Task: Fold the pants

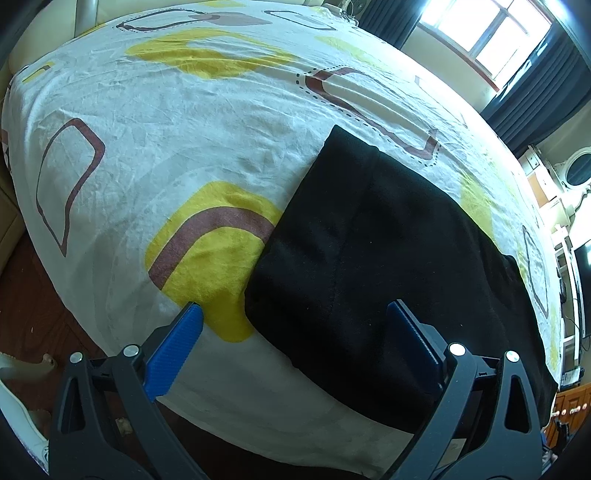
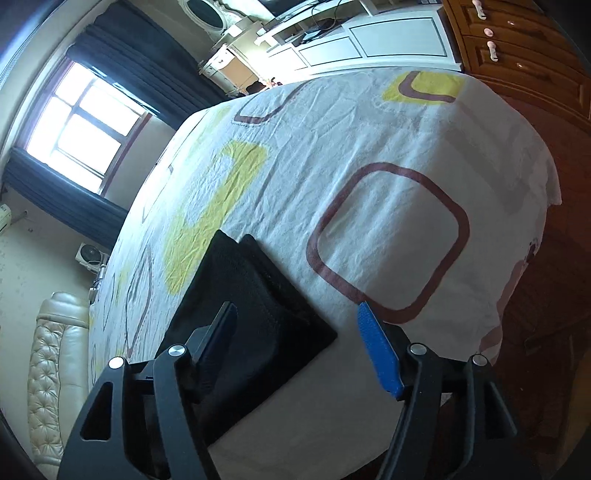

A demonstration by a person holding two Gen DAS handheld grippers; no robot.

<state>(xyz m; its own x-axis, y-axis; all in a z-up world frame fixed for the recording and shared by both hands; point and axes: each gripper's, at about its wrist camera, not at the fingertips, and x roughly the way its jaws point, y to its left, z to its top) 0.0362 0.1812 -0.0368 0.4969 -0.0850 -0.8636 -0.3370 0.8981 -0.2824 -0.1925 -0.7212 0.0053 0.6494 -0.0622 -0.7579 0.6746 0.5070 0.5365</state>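
Black pants (image 1: 376, 258) lie folded flat in a rectangle on the bed, near its front edge. In the left wrist view my left gripper (image 1: 295, 310) is open above the pants' near left edge, its blue fingers (image 1: 177, 343) spread wide and holding nothing. The pants also show in the right wrist view (image 2: 258, 295), lying at the lower left. My right gripper (image 2: 297, 317) is open above their near right corner, one finger over the cloth and the other blue finger (image 2: 376, 347) over the sheet. It holds nothing.
The bed has a white sheet (image 1: 184, 122) with yellow and brown shapes. A window with dark curtains (image 1: 480, 33) is beyond the bed. A padded headboard (image 2: 55, 362), white cabinets (image 2: 369, 40) and a wooden dresser (image 2: 517, 55) stand around it.
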